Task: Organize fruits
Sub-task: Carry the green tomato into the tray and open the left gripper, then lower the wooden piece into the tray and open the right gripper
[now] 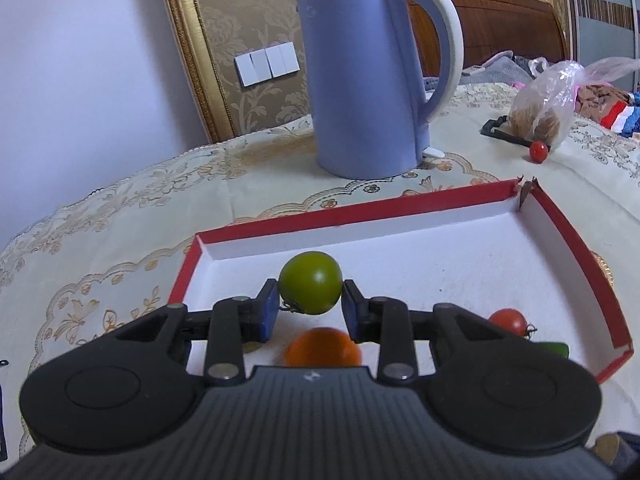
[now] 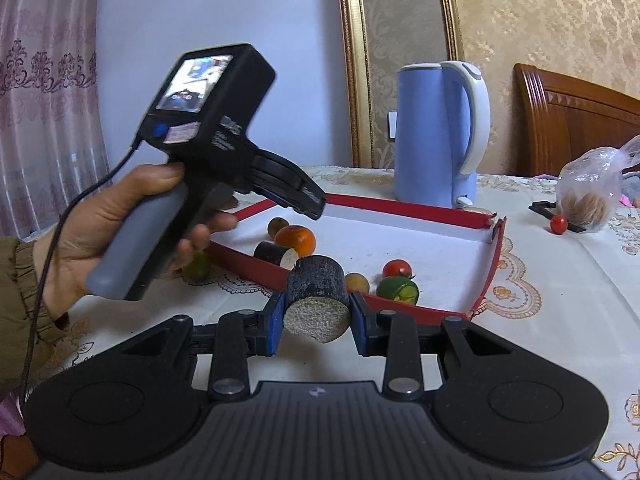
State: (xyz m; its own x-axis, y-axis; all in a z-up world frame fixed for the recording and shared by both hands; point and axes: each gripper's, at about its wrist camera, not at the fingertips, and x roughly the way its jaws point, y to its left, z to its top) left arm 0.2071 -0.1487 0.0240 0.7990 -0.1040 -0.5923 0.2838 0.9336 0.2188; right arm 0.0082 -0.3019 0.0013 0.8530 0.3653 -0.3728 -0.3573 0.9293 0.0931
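Held nearest the lens of the left wrist view, a green tomato (image 1: 311, 288) is clamped between the blue pads of the left gripper (image 1: 310, 312), the jaws narrowed onto its two sides. It is carried above the white floor of the red-rimmed box lid (image 1: 460, 202), directly over the near end, with an orange fruit (image 1: 324, 346) blurred just below it and a red tomato (image 1: 509, 321) off to the right. The release is judged to turn on this: the green tomato hangs straight above the tray, so only a descent is needed.

A dark sugarcane piece (image 2: 318, 300) is gripped by the right gripper (image 2: 317, 320), its long axis running forward along the fingers, cut end toward the camera. It is held short of the lid's near rim, so a forward reach is judged necessary. Beyond the lid a blue kettle (image 1: 360, 80) stands on the bench (image 1: 100, 240), and a stray cherry tomato (image 1: 538, 151) lies well apart beside a plastic bag (image 1: 548, 100).
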